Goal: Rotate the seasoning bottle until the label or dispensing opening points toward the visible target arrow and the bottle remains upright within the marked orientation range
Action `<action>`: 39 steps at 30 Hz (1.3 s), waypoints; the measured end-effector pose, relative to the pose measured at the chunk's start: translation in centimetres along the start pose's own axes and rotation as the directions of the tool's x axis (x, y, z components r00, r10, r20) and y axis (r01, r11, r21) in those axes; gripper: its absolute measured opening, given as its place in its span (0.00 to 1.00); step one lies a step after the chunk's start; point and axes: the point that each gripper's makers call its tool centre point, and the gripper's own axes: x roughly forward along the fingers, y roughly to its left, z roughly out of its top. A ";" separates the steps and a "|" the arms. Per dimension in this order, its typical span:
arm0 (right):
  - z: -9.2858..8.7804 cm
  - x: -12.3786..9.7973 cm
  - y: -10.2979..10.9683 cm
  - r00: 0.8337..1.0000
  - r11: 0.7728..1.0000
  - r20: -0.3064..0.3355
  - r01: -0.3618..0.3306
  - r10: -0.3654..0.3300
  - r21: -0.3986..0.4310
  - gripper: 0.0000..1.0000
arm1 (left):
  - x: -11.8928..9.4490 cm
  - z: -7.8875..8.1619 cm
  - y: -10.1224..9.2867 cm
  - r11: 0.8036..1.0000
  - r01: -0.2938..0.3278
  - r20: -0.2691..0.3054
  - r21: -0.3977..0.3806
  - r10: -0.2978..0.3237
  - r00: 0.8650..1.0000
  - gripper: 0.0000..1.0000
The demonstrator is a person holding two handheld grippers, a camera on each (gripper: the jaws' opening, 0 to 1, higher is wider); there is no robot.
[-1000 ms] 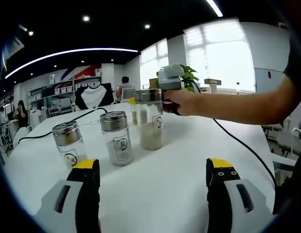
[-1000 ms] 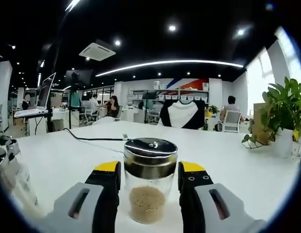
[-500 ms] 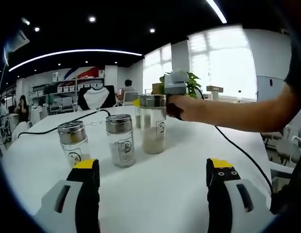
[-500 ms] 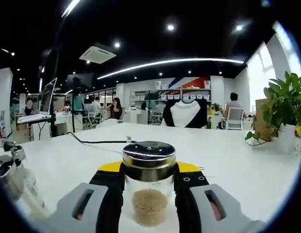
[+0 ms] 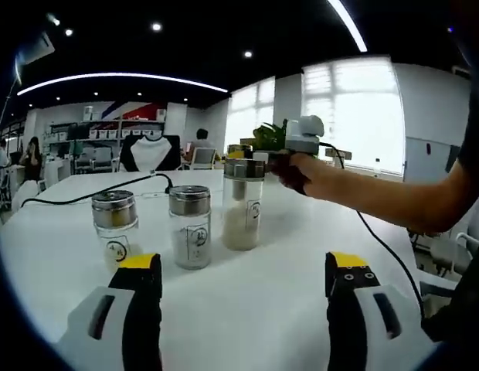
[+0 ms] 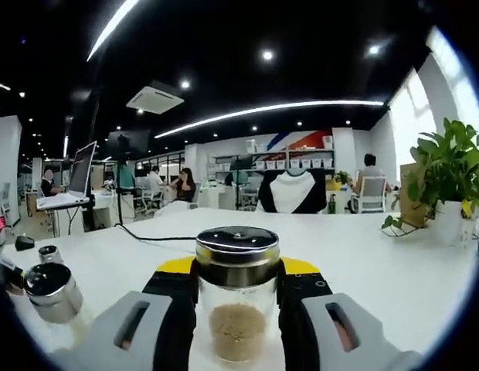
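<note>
In the left gripper view, the left gripper (image 5: 243, 270) hangs low over the broad white table (image 5: 247, 309), its two grey, yellow-tipped jaws spread wide with nothing between them. Ahead stand three glass seasoning bottles with brushed-metal caps in a loose row. The short clear bottle on the left (image 5: 114, 227) and the slightly taller middle bottle (image 5: 191, 226) stand just beside each other, each showing a small round label toward the camera. The tallest glass seasoning bottle, about half full of pale grains (image 5: 242, 204), stands upright at the right end of the row, its label turned toward the view's right. The right gripper (image 5: 297, 143) reaches in from the right in a person's hand (image 5: 301, 170) and meets this bottle near its cap — the contact itself is hidden behind the bottle. A black cable (image 5: 93, 197) snakes across the table behind the bottles, and a leafy green potted plant (image 5: 266, 135) sits beyond them.

In the right gripper view, the same tall bottle (image 6: 236, 301) stands upright on the table (image 6: 378, 278), dead centre, with both jaws of the right gripper (image 6: 236, 287) pressed against its sides just under the metal cap — pinching it. Brownish grains fill its lower part. At lower left, a smaller metal-capped bottle (image 6: 52, 292) is seen from above. The potted plant (image 6: 448, 174) stands at far right on the table.
</note>
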 end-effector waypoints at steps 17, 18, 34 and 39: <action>2.4 -4.9 2.3 0.999 0.999 0.037 -0.013 0.014 -0.039 0.37 | 0.5 -0.3 -0.7 0.997 0.046 -0.056 0.054 -0.043 0.997 0.93; 2.6 -5.2 2.5 0.999 0.999 0.041 -0.012 0.013 -0.037 0.37 | 0.4 -0.3 -0.7 0.997 0.047 -0.054 0.053 -0.044 0.998 0.93; 4.1 -10.1 4.8 0.996 0.999 0.090 -0.023 0.027 -0.047 0.37 | -0.6 0.1 0.0 0.998 0.026 -0.045 0.064 -0.023 0.999 0.90; 4.3 -11.2 5.5 0.994 0.999 0.098 -0.035 0.038 -0.024 0.37 | -0.8 0.4 -0.1 0.997 0.025 -0.039 0.073 -0.023 0.999 0.90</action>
